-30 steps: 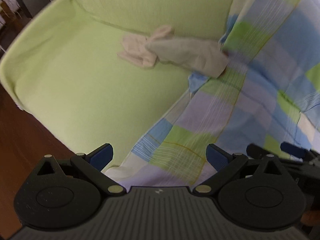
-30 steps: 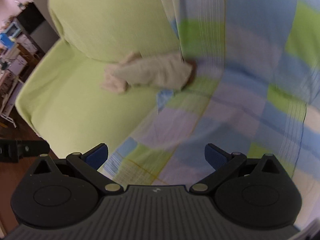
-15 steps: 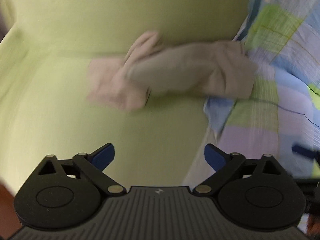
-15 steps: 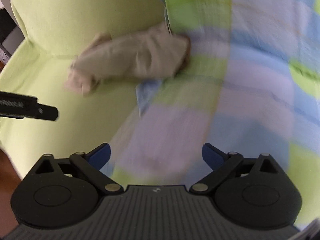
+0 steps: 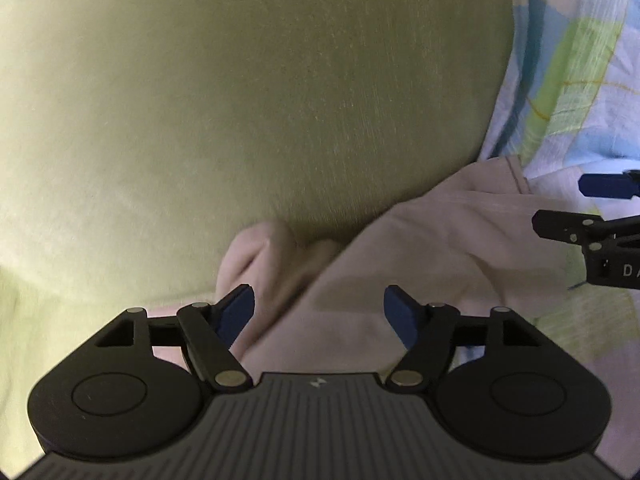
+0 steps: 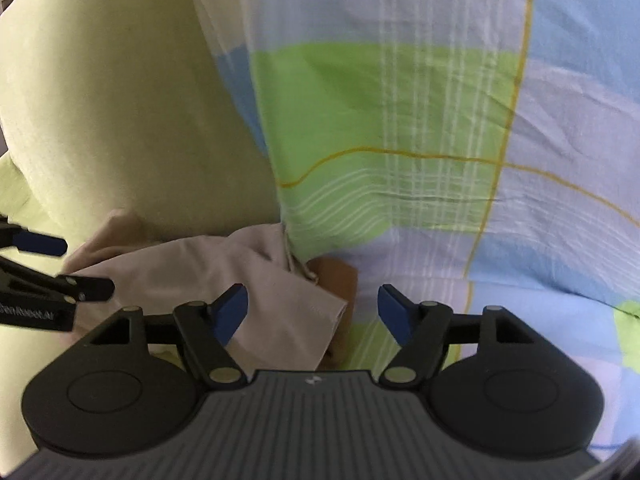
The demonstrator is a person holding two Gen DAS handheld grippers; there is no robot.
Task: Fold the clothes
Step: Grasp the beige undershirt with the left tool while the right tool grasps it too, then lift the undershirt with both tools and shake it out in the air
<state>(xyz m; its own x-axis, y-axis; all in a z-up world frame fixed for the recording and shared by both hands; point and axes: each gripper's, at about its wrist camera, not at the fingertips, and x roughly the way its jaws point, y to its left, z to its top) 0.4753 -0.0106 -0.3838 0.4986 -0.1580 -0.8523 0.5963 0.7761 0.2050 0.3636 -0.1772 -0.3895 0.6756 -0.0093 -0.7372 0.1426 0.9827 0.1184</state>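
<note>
Left wrist view: we have the left gripper [image 5: 319, 312] spread wide over the crumpled beige garment [image 5: 420, 256], pinching nothing. Garment lies on the green sofa [image 5: 240, 120] against the backrest, its right end touching the plaid sheet [image 6: 400, 120]. Right gripper [image 6: 313, 312] also spread, over the garment's right end.

Left claw [image 5: 318, 312] and right claw [image 6: 313, 312] — both spread wide, side by side.
</note>
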